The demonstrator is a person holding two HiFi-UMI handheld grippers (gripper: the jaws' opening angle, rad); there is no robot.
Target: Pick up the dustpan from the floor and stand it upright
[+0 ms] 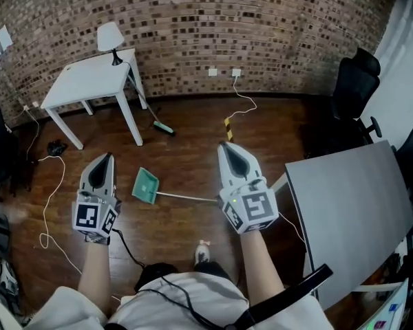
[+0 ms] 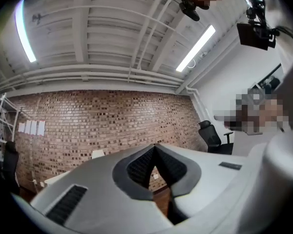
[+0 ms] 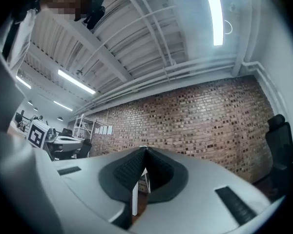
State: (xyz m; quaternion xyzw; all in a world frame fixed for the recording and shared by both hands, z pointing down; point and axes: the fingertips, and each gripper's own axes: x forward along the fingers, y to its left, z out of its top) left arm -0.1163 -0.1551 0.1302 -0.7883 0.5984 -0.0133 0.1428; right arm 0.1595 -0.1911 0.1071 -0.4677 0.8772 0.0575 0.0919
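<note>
Dustpan (image 1: 146, 185) lies flat on the floor (image 1: 186, 157), between the two grippers; neither touches it. Left gripper (image 1: 103, 158) and right gripper (image 1: 228, 147) both closed, empty.

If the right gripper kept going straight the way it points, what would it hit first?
Likely the white table, seen just past the right gripper's shut tips; if it clears that, the brick wall. Depth is unclear.

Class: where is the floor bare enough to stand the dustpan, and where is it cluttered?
Bare: floor between dustpan and broom; floor between the wall cable and the black chair; the top of the grey table. Cluttered: the left, where a long cable loops below the white table.
</note>
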